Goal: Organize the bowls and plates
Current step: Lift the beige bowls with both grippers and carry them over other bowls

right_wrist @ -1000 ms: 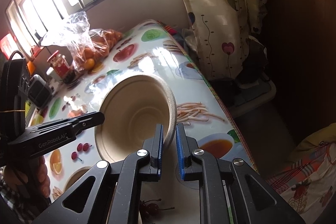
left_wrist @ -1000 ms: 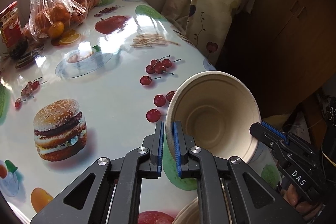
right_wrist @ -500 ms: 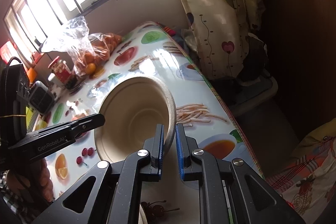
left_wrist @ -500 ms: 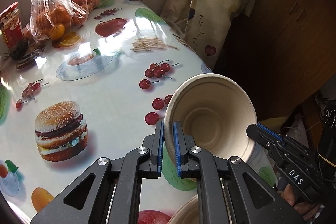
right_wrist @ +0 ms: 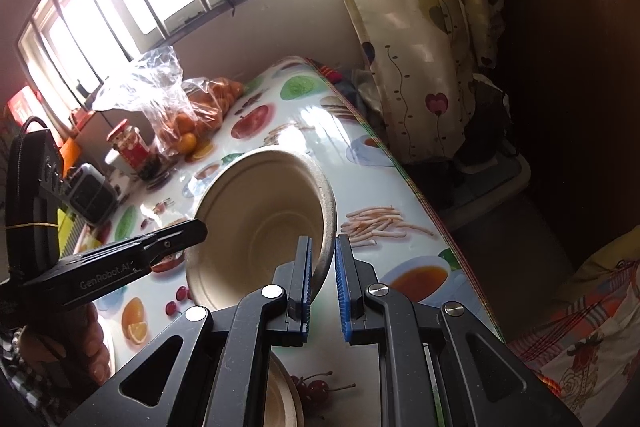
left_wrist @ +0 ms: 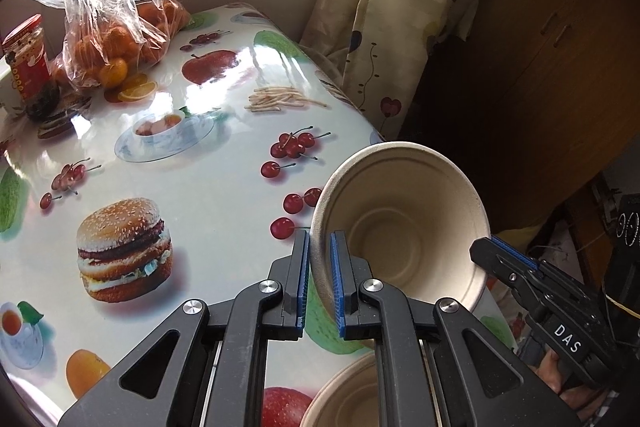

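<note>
Two grippers on one bowl (left_wrist: 400,227): left gripper (left_wrist: 320,279) and right gripper (right_wrist: 322,279) each have fingers clamped on opposite rim edges, holding it tilted above the worktop (left_wrist: 200,187), lower right of frame. Another bowl (left_wrist: 344,395) sits right below. Looks like the stacking step; next, lower it in, then release. Oranges bag (left_wrist: 116,39) upper left.
</note>
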A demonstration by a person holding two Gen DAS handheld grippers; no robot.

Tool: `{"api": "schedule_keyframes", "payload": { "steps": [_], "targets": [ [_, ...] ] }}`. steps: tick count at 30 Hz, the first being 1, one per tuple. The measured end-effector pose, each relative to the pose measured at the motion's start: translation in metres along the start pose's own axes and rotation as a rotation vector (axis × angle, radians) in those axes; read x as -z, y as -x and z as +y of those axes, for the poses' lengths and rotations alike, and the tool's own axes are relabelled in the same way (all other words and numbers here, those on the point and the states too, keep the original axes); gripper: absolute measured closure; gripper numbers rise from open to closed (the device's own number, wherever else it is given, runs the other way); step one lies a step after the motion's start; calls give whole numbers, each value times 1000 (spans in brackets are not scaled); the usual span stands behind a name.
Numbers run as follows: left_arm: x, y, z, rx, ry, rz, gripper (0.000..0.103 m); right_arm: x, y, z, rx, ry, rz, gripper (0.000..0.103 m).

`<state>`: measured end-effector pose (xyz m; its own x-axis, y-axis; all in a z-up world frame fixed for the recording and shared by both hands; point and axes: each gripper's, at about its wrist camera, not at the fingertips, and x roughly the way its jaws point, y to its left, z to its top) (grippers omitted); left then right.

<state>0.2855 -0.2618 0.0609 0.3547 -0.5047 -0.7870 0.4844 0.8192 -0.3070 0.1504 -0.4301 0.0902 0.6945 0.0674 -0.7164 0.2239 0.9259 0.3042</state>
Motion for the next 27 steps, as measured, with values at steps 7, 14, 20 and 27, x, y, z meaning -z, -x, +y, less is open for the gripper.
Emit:
{"api": "schedule_keyframes", "payload": {
  "steps": [7, 14, 20, 27],
  "targets": [
    [1, 12, -6, 9, -11, -21, 93, 1, 11, 1, -3, 2, -17, 91],
    [4, 28, -8, 24, -12, -39, 93, 4, 27, 5, -14, 4, -34, 90],
    [10, 38, -7, 35, -7, -45, 93, 10, 38, 13, -19, 6, -43, 89],
    [19, 53, -6, 48, -4, -59, 93, 18, 51, 19, -31, 0, -52, 89]
  ]
}}
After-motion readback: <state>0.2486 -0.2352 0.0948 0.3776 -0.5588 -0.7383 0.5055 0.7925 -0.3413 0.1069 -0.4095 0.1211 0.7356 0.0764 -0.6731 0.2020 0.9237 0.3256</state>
